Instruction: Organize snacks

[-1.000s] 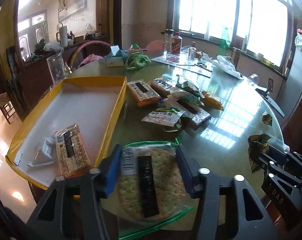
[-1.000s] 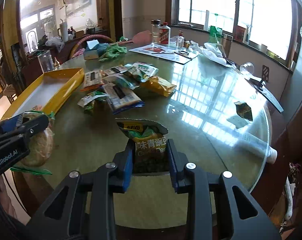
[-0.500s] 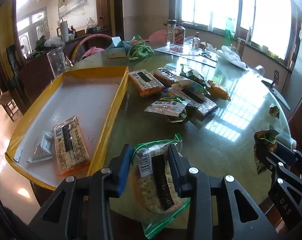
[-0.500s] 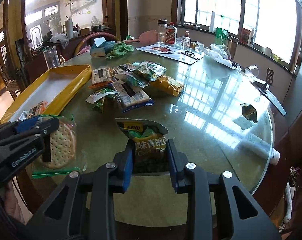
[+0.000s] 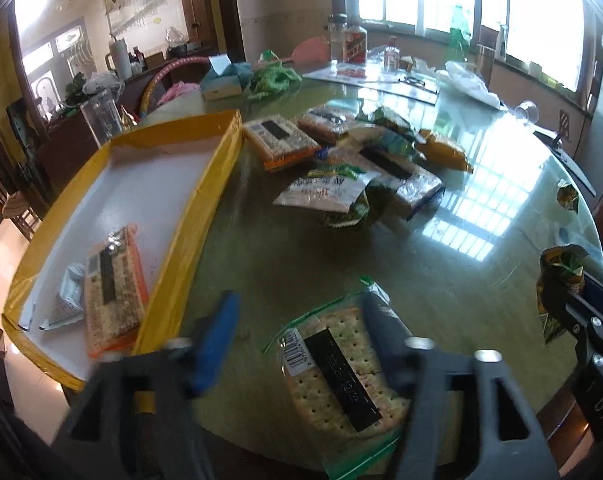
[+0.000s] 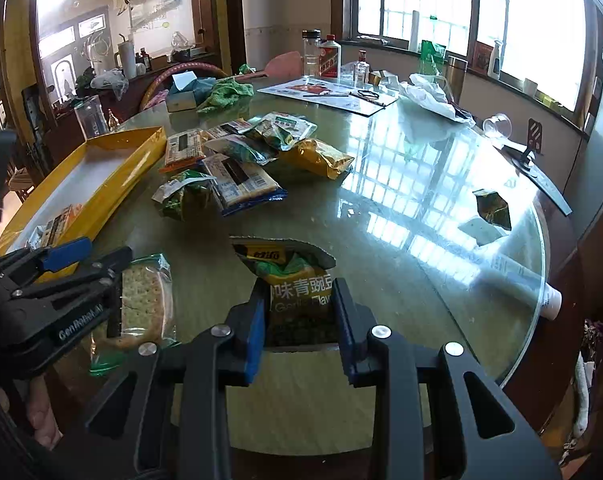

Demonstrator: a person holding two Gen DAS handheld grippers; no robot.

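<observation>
My left gripper [image 5: 297, 336] hangs low over the near edge of the glass table, jaws opening wide. A round-cracker pack [image 5: 341, 376] in a green-edged wrapper lies on the table between them, beside the right finger and away from the blue left pad [image 5: 215, 336]. The right wrist view shows that gripper [image 6: 89, 256] and the cracker pack [image 6: 145, 300] at the left. My right gripper [image 6: 299, 320] is shut on a torn-open green pea snack bag [image 6: 301, 292], held upright. The yellow tray [image 5: 217, 168] at the left holds an orange cracker pack [image 5: 113, 292] and a small white packet [image 5: 67, 300].
A heap of snack packs [image 5: 361, 160] lies mid-table beside the tray. Farther back are a tissue box [image 5: 221, 80], a green cloth [image 5: 273, 80], bottles [image 5: 349, 44] and papers. A glass tumbler [image 5: 101, 120] stands behind the tray. A white tube [image 6: 533, 284] and wrapper scraps [image 6: 491, 208] lie at the right.
The left gripper sank toward the table with the cracker pack pinched, then spread its jaws; the pack now lies flat on the glass. The right gripper and its bag stayed put.
</observation>
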